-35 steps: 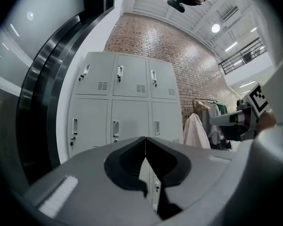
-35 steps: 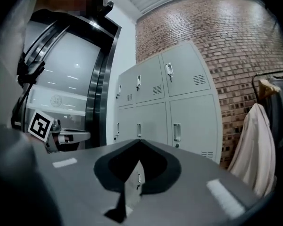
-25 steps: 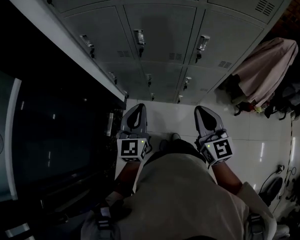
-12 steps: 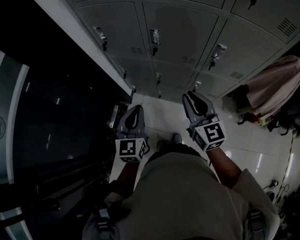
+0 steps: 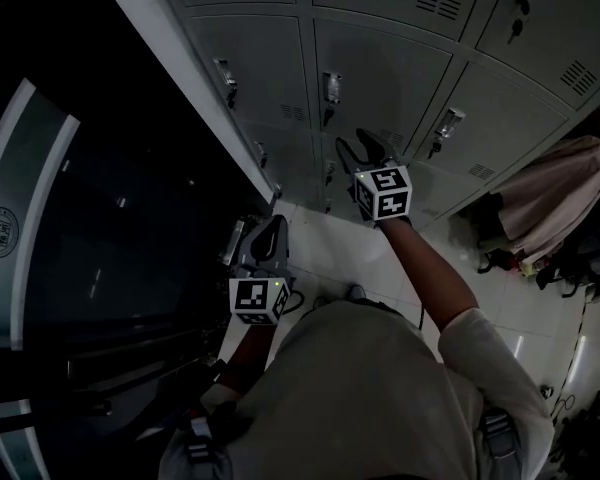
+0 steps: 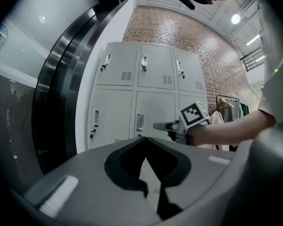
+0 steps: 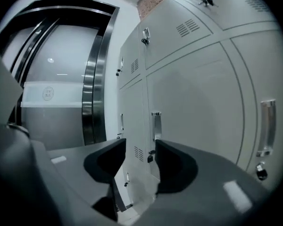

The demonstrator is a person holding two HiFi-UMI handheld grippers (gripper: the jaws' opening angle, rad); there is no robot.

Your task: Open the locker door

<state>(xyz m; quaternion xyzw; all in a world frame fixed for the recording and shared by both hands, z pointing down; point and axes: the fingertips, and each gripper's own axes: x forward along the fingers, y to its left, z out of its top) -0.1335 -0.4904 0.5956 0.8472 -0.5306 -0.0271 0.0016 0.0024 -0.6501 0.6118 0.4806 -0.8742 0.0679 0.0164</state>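
You face a bank of grey lockers [image 6: 153, 91], and every door you can see is shut, so the opening has not begun.

The locker door [image 7: 198, 109] you are aiming at is shut flat. Its upright metal handle [image 7: 155, 124] sits at the door's left edge, with a small lock just below it.

Your right gripper [image 5: 365, 142] is stretched out level toward that handle. Its jaws have just been opening and now stand spread wide. In the right gripper view the handle appears in the gap between them, but it lies ahead of the tips. Nothing is between the pads and nothing touches them.

Your left gripper [image 5: 271, 222] hangs well back from the handle, close to your body, with its jaws pressed together and holding nothing.

Hanging clothes [image 5: 540, 198] are well off to the right of the handle, clear of your reach.

By my reading, the approach is nearly finished and the rest of the job is ahead. You need to close the last gap, bring the spread jaws around the handle, pinch it, and pull the door outward.
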